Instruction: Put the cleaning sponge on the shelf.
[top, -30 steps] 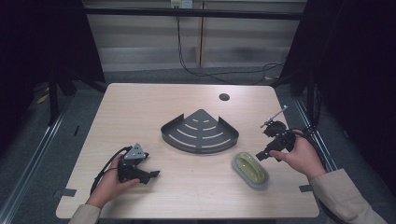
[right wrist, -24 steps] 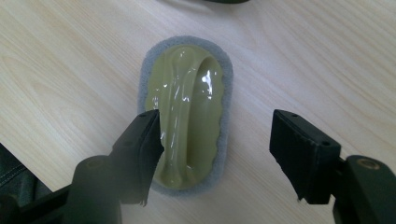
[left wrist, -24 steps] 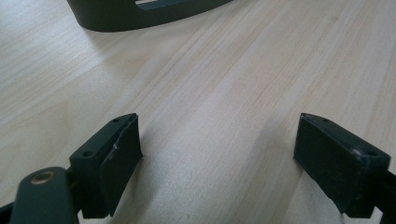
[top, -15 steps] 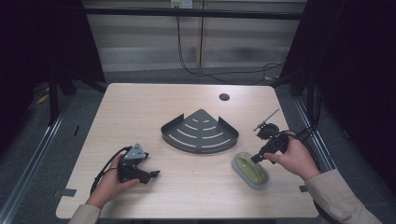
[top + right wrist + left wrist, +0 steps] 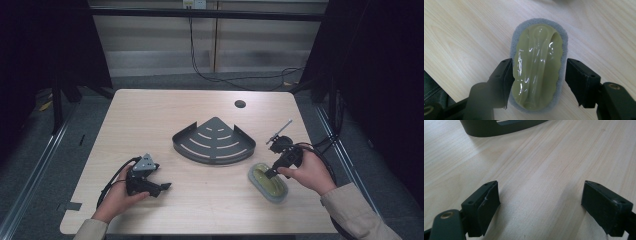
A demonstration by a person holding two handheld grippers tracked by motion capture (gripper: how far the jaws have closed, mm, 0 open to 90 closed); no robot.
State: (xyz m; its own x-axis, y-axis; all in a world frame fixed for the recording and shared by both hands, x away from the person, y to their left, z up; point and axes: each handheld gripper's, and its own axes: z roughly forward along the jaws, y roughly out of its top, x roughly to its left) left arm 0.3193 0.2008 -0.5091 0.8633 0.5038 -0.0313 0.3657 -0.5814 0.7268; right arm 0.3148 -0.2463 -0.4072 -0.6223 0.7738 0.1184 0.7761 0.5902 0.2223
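High view: the right gripper (image 5: pixel 272 173) reaches down over a scrubbing sponge (image 5: pixel 268 183) that lies flat on the table (image 5: pixel 150 115), near its front right edge; the person's right hand (image 5: pixel 307 172) holds the tool from behind; a dark, fan-shaped slotted tray (image 5: pixel 214 141) stands at the table's middle, just beside the sponge but apart from it; a small round hole (image 5: pixel 240 104) shows in the tabletop behind the tray.

Right gripper view: the 2 jaws straddle the sponge (image 5: pixel 537 66) across its narrow width and have just been closing on it; the left jaw lies against the olive, glossy grip moulded on top of the grey foam base; the right jaw stands just off the foam's edge with a thin strip of wood showing between, so the sponge is bracketed, not yet pinched.

Left gripper view: the left gripper (image 5: pixel 540 202) has its jaws spread wide over bare wood with nothing between them; the tray's (image 5: pixel 499 128) dark wall crosses the upper edge; in the high view this left gripper (image 5: pixel 162 189) rests low at the table's front left in the left hand (image 5: pixel 117 197), well apart from the sponge.
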